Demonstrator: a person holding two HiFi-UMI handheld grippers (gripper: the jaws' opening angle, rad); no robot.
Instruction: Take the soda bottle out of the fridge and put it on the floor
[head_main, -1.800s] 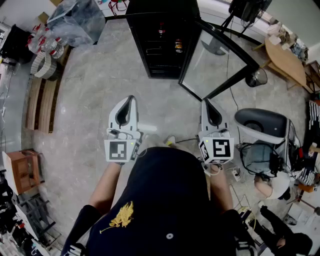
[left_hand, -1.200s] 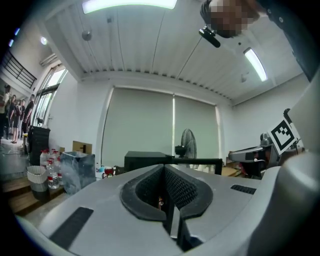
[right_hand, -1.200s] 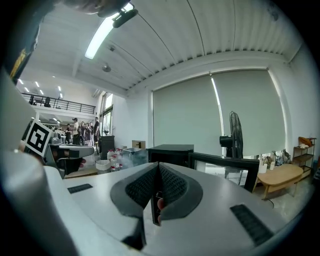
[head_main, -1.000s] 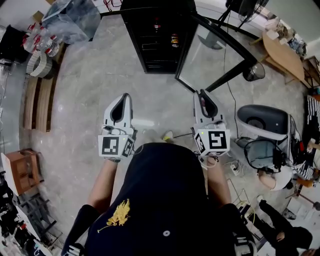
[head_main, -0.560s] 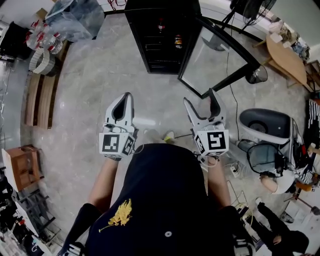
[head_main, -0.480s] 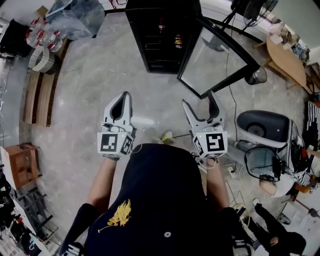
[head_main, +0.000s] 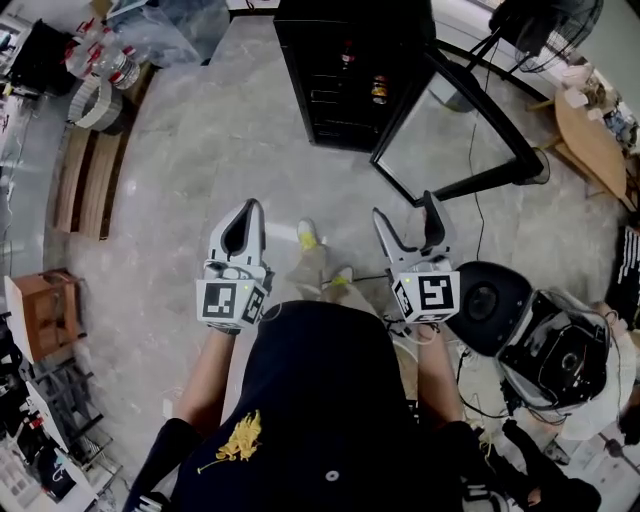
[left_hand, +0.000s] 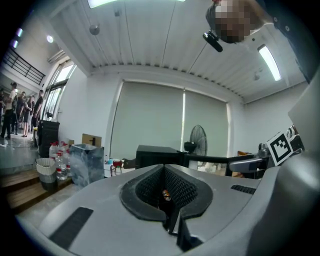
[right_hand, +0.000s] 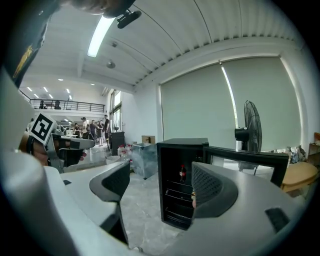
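The soda bottle (right_hand: 183, 173) stands upright on an upper shelf inside the fridge (right_hand: 161, 190). The fridge door (head_main: 450, 130) is swung open. A second small container (head_main: 380, 90), possibly another bottle, sits lower down in the fridge.

The right gripper (head_main: 406, 208) points at the fridge and is well apart from it. Its jaws have just been opening and now stand wide, with nothing held between them.

The left gripper (head_main: 254, 204) is alongside, jaws closed together and empty. Both grippers are held above the floor (head_main: 180, 200).
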